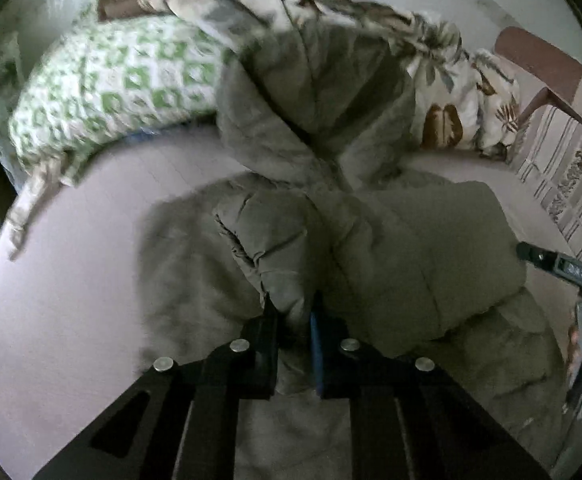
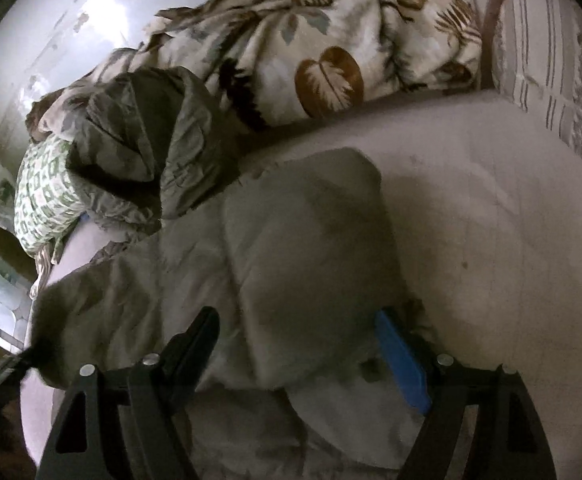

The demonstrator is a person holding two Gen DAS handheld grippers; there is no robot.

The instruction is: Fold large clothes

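Olive jacket (image 1: 391, 248) on bed (image 1: 71, 280), left tongs (image 1: 294, 316) pinching it, right tongs (image 2: 297, 320) released.

A padded jacket (image 2: 291, 240) lies spread on the bed (image 2: 491, 220), its hood (image 2: 143, 136) at the far end, resting against a pillow (image 2: 39, 200) on the left and a heaped blanket (image 2: 311, 48) behind. The blanket runs along the wall (image 2: 71, 32) at the back of the bed. A second pillow (image 2: 551, 72) stands at the bed's far right end. The left hand-held gripper (image 1: 293, 320) sits at the jacket's near edge with a fold of it between its fingers. The right hand-held gripper (image 2: 297, 328) straddles the jacket's near right part.
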